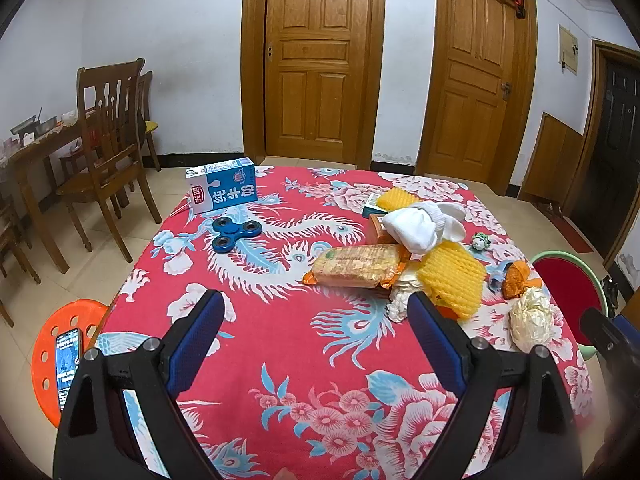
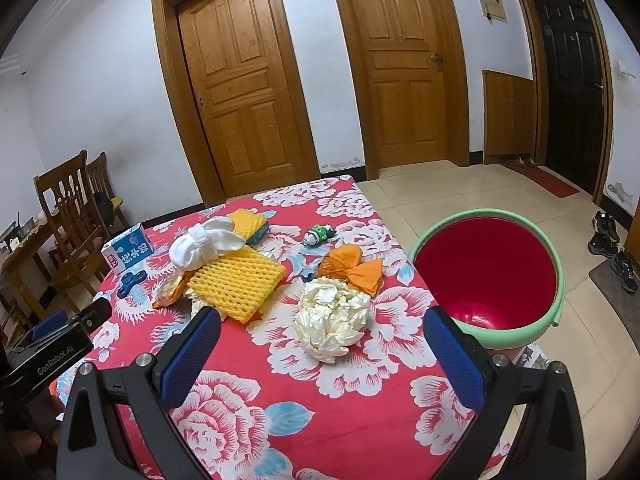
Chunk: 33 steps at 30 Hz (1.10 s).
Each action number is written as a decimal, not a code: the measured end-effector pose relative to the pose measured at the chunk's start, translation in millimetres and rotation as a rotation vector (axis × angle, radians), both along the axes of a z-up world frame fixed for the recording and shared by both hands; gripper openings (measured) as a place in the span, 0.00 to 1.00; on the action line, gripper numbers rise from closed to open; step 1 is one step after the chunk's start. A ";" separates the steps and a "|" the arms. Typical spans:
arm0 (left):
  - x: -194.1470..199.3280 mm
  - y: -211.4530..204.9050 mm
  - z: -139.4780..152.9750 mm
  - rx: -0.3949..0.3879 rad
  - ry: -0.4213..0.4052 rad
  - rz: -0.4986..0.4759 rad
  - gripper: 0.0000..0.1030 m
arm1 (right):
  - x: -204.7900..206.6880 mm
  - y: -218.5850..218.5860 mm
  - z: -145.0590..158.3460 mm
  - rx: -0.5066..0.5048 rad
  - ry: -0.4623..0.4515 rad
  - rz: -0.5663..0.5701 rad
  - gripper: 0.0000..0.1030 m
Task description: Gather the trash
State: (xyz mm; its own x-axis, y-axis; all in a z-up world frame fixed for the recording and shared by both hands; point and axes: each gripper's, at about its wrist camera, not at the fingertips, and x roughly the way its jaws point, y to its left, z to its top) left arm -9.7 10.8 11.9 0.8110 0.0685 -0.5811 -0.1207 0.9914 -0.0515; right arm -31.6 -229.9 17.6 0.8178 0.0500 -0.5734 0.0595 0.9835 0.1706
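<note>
1. We judge nothing collected yet: the red bin (image 2: 486,280) beside the table's right edge looks empty.
2. Crumpled paper (image 2: 332,320), yellow foam net (image 2: 236,280) and orange wrapper (image 2: 352,268) lie near that edge.
3. Our left tool (image 1: 316,320) and right tool (image 2: 320,340) hover spread wide, gripping nothing.

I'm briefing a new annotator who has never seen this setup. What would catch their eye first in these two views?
First the red floral tablecloth covering the table. Then the litter at its middle and right: yellow foam netting, a crumpled cream paper wad and an orange wrapper. Beside the table's right edge stands a green-rimmed red bin.
</note>
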 end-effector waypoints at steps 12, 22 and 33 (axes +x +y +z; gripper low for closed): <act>10.7 6.6 -8.0 -0.004 0.027 -0.001 0.90 | 7.9 -7.4 -13.6 0.005 0.056 0.002 1.00; 30.6 12.5 -20.4 -0.011 0.077 -0.017 0.90 | 34.0 -17.0 -41.7 0.019 0.147 -0.022 1.00; 71.1 7.9 -28.8 -0.046 0.125 -0.131 0.90 | 61.9 -15.0 -59.3 0.001 0.220 -0.046 1.00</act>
